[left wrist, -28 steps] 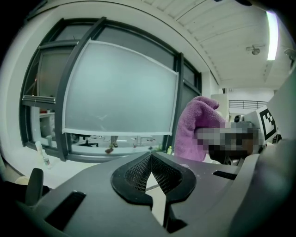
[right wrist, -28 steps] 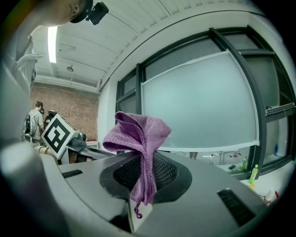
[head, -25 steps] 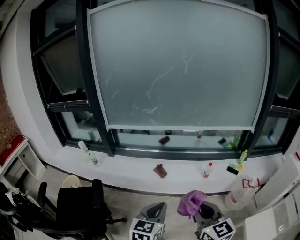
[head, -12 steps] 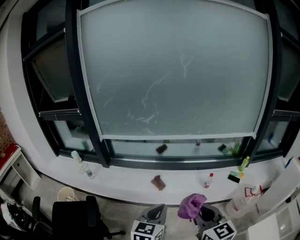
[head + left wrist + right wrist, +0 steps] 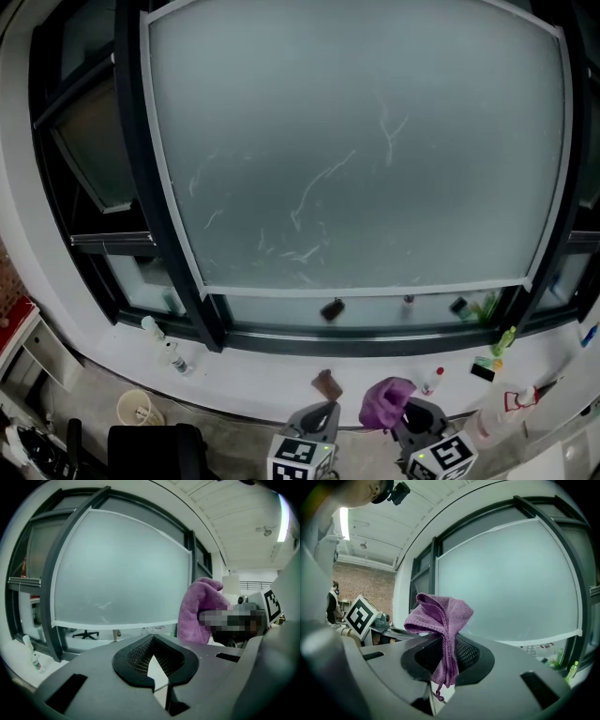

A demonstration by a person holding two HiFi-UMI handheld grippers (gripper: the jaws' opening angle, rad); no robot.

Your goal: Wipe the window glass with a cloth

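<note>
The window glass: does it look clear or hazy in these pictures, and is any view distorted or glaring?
Head view: the window glass looks milky grey with pale streaks, and its frame is bowed by the lens. Left gripper view: strong fisheye bending, black corners. Right gripper view: the cloth is sharp, and the ceiling light glares at upper left.

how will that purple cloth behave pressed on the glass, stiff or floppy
Probably floppy: the purple cloth folds and droops where the right gripper pinches it. It looks light, with a thin tail dangling. Likely to bunch rather than spread flat against the window glass.
</note>
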